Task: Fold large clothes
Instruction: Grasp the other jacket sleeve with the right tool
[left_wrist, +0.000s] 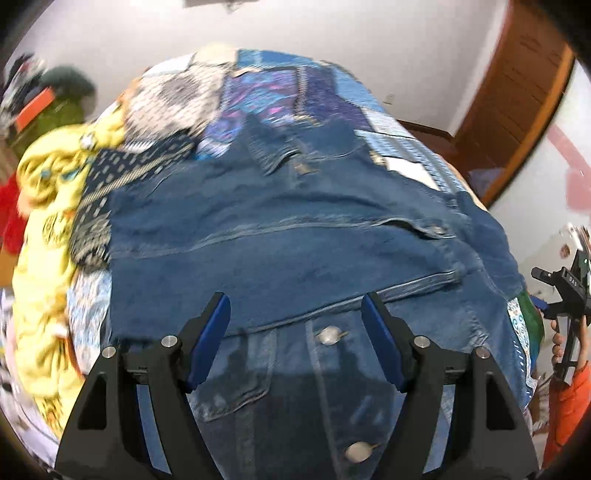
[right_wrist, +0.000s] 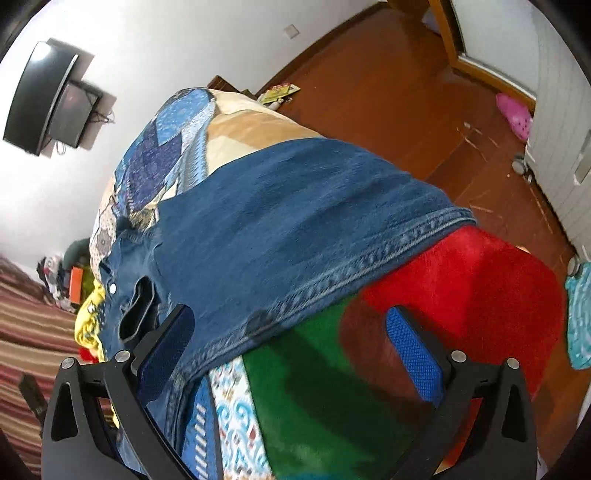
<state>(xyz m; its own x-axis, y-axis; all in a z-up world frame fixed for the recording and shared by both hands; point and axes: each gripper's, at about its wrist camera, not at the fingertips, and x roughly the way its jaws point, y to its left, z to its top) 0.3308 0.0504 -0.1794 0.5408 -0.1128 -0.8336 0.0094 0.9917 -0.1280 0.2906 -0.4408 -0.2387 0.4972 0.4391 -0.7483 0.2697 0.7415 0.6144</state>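
A blue denim jacket (left_wrist: 295, 229) with metal buttons lies spread on a bed with a patchwork cover (left_wrist: 258, 96). My left gripper (left_wrist: 295, 314) is open and empty, just above the jacket's near buttoned part. The right gripper (left_wrist: 561, 291) shows at the far right edge, held in a hand. In the right wrist view the jacket (right_wrist: 288, 229) drapes over the bed with its stitched hem toward me. My right gripper (right_wrist: 291, 339) is open and empty above the hem, over a green and red blanket (right_wrist: 443, 280).
A yellow patterned cloth (left_wrist: 48, 221) is heaped at the left of the bed. A wooden door (left_wrist: 517, 96) stands at the right. In the right wrist view there is a wooden floor (right_wrist: 388, 92), a wall TV (right_wrist: 48, 99) and a pink bag (right_wrist: 513, 110).
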